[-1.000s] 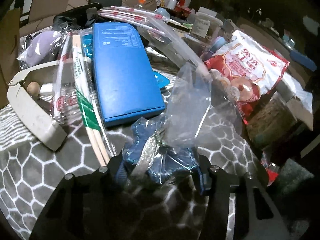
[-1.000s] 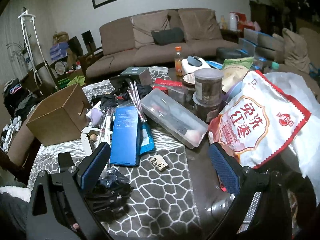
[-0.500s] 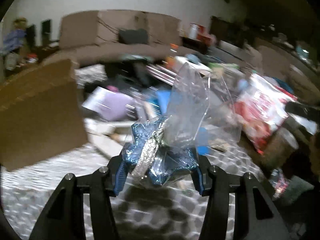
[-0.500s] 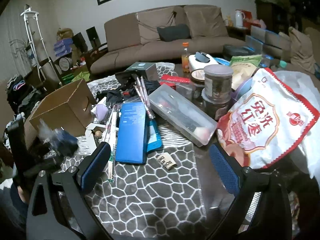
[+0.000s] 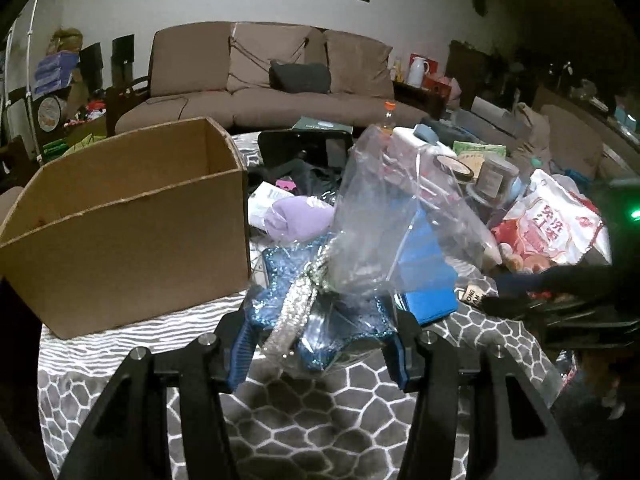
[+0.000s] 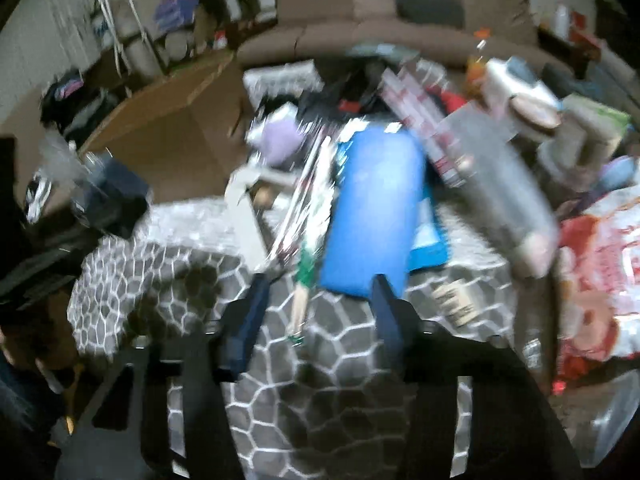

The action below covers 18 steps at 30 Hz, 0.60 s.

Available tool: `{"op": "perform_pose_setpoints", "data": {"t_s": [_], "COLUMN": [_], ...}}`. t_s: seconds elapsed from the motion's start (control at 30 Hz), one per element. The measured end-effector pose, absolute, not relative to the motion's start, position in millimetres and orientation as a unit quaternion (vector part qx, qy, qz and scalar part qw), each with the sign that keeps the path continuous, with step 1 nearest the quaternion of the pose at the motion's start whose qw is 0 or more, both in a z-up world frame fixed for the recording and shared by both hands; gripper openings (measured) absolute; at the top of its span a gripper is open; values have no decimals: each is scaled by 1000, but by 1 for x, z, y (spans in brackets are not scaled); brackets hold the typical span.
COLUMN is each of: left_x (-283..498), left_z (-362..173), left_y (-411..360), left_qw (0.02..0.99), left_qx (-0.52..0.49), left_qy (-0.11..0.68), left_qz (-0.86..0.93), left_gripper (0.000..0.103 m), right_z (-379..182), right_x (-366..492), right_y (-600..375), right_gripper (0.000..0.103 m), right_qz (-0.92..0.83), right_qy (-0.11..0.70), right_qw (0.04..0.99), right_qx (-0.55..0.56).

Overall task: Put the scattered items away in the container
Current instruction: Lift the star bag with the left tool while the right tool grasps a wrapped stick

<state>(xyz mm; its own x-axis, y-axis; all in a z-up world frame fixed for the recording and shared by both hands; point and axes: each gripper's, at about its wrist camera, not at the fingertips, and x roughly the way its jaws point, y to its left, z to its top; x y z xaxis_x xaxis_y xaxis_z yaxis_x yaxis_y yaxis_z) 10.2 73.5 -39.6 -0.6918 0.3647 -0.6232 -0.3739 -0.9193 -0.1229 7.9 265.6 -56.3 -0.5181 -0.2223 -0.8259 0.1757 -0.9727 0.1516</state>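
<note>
My left gripper (image 5: 318,344) is shut on a clear plastic bag holding a blue glitter star (image 5: 320,316), held above the patterned cloth, right of the open cardboard box (image 5: 132,232). My right gripper (image 6: 320,312) is open and empty, low over the cloth, with chopsticks in a wrapper (image 6: 308,264) between its fingers and a blue case (image 6: 372,208) just beyond. The right wrist view is blurred. The box (image 6: 176,136) shows there at upper left, with the left gripper and its bag (image 6: 104,192) at the left edge.
A purple item (image 5: 296,220), a blue case (image 5: 424,264), a red-and-white snack bag (image 5: 548,232), jars (image 5: 492,176) and a clear long box (image 6: 500,200) crowd the table. A white cardboard holder (image 6: 248,216) lies beside the chopsticks. A sofa (image 5: 272,76) stands behind.
My left gripper lifted the bagged star and swung left toward the box. My right gripper dropped and moved forward over the chopsticks, its fingers closer together than before.
</note>
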Motion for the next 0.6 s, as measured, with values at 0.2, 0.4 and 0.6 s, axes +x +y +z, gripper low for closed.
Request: {"op": "perform_pose_setpoints", "data": {"t_s": [0.2,0.4,0.6], "left_x": [17,20,17], "left_z": [-33,-28,-27], "left_y": [58,38,19], "left_qw": [185,156,135], "left_qx": [-322,-315,-323], "left_qy": [9,13,-2], "left_qz": [928,936,937], "left_gripper": [53,53,53], "right_z": [-91,-130,-142], "right_x": [-11,-32,-50], "right_y": [240,228,226], "right_gripper": [43,43,43], "right_qz": [-841,-809,-810], "right_qy": [0,6,-21], "right_qw": [100,84,74], "right_qx": [532,581,581]}}
